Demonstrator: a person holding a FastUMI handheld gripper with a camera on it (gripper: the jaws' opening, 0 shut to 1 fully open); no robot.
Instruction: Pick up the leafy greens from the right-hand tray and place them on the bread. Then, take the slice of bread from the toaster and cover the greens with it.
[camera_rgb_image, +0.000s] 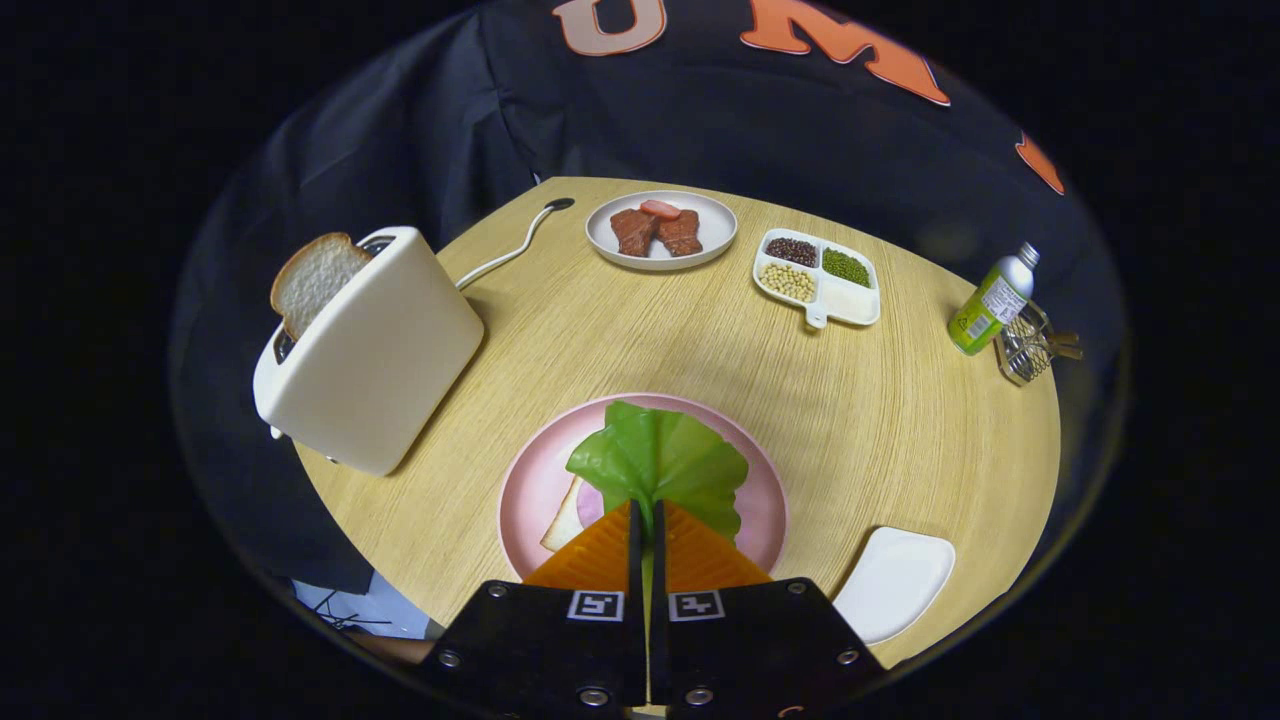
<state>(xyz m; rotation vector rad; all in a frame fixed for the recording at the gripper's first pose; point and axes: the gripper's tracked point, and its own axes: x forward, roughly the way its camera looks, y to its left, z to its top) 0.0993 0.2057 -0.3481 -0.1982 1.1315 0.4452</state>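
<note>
Currently the tool (646, 512) is clenched on the stem of the leafy greens (660, 462), both fingers pressing it, directly above the pink plate (530, 480). A bread slice (565, 520) lies on that plate beneath the leaf. At ten o'clock, the toaster (375, 350) holds a second slice (312, 278) upright on the worktop (860, 400).

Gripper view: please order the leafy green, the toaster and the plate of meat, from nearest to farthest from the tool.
1. Leafy green: pinched between the fingers of the tool, over the pink plate.
2. Toaster: ahead on the left, bread slice in its slot.
3. Plate of meat: across the table, beyond the toaster.
</note>
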